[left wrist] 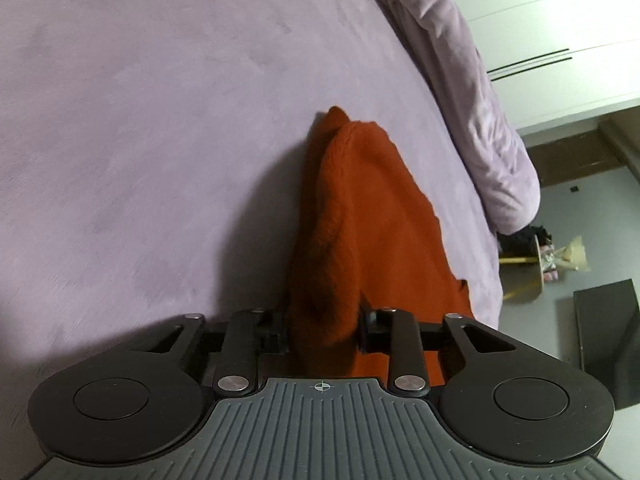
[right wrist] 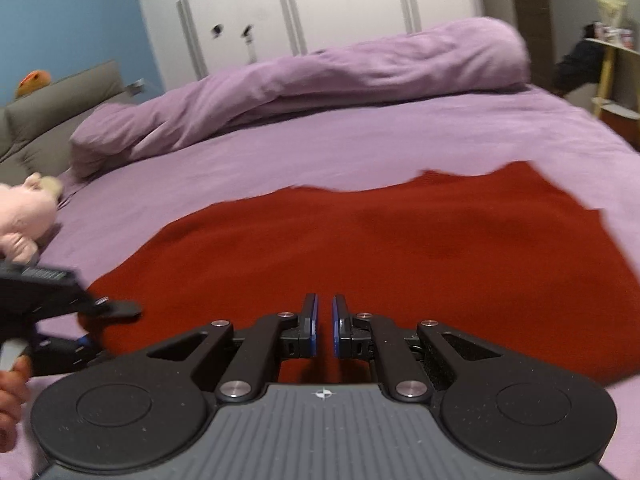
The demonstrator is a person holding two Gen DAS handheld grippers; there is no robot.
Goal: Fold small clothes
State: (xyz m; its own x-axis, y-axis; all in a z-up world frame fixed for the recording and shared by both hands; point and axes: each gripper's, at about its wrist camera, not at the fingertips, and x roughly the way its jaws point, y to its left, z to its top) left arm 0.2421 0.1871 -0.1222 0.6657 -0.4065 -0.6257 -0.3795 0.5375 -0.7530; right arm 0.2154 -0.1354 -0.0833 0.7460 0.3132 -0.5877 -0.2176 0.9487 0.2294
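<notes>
A rust-red knitted garment [right wrist: 380,252] lies spread on the purple bed sheet [right wrist: 360,140]. In the left wrist view my left gripper [left wrist: 324,332] is shut on a bunched edge of the garment [left wrist: 352,220], which rises as a ridge over the sheet [left wrist: 140,120]. In the right wrist view my right gripper [right wrist: 324,328] hovers low over the garment's near edge. Its blue-padded fingers [right wrist: 312,320] stand a narrow gap apart with nothing between them. My left gripper also shows at the left of that view [right wrist: 80,312], at the garment's left corner.
A rolled purple duvet [right wrist: 320,80] lies along the far side of the bed. A pink plush toy [right wrist: 24,216] sits at the left by grey pillows [right wrist: 60,108]. White wardrobes [right wrist: 320,4] stand behind. A shelf [right wrist: 612,80] is at the right.
</notes>
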